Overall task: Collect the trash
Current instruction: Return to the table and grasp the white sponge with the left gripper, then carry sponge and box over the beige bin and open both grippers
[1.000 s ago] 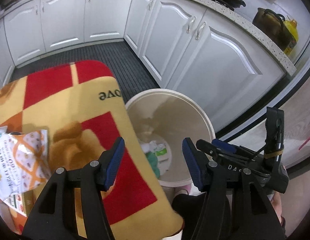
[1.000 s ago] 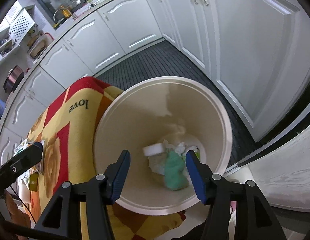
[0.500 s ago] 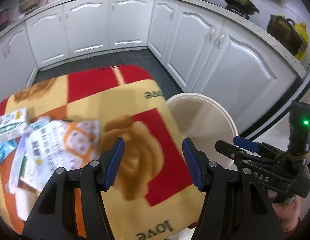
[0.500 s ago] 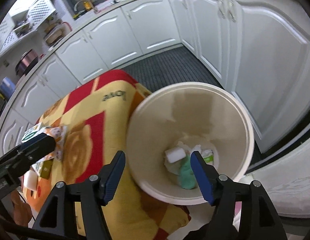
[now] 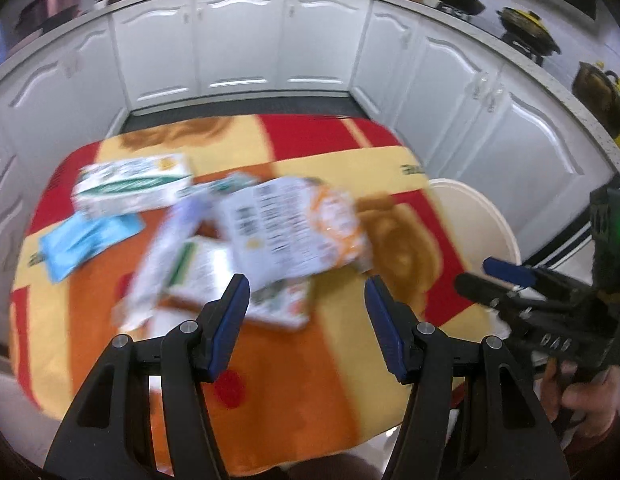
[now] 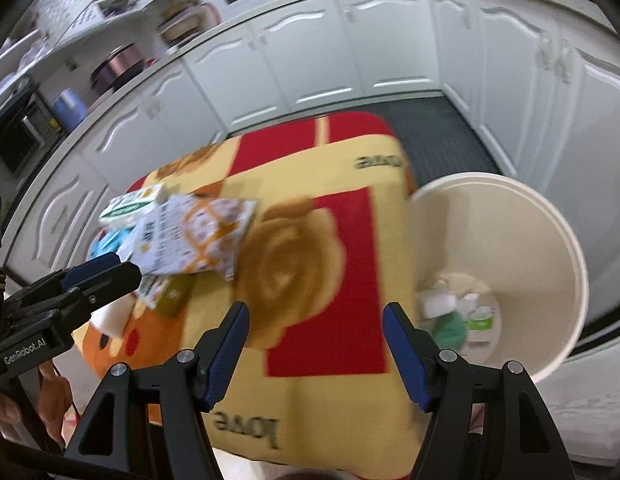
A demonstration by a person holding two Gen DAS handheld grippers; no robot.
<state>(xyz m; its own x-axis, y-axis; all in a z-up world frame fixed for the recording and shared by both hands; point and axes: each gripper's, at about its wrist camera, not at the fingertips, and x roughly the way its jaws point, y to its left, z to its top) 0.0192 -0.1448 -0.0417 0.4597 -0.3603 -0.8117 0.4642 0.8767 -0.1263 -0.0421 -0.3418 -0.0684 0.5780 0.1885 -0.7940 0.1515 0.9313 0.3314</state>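
Trash lies on a small table with a red, yellow and orange cloth (image 5: 350,364): a white and orange snack bag (image 5: 293,228), a green and white carton (image 5: 129,188), a blue packet (image 5: 85,240) and flat wrappers (image 5: 197,276). The bag also shows in the right wrist view (image 6: 193,236). A cream bin (image 6: 550,248) stands right of the table with trash inside (image 6: 454,316). My left gripper (image 5: 305,304) is open and empty above the pile. My right gripper (image 6: 314,336) is open and empty above the table's right part.
White kitchen cabinets (image 5: 237,48) curve round the back and right. A dark ribbed floor mat (image 6: 430,128) lies behind the table. Pots stand on the counter (image 5: 526,32) at the right. The bin rim (image 5: 482,212) touches the table's right side.
Both grippers have swung left from over the bin to over the table. The trash pile has come into the middle of the left wrist view. Both stay open.
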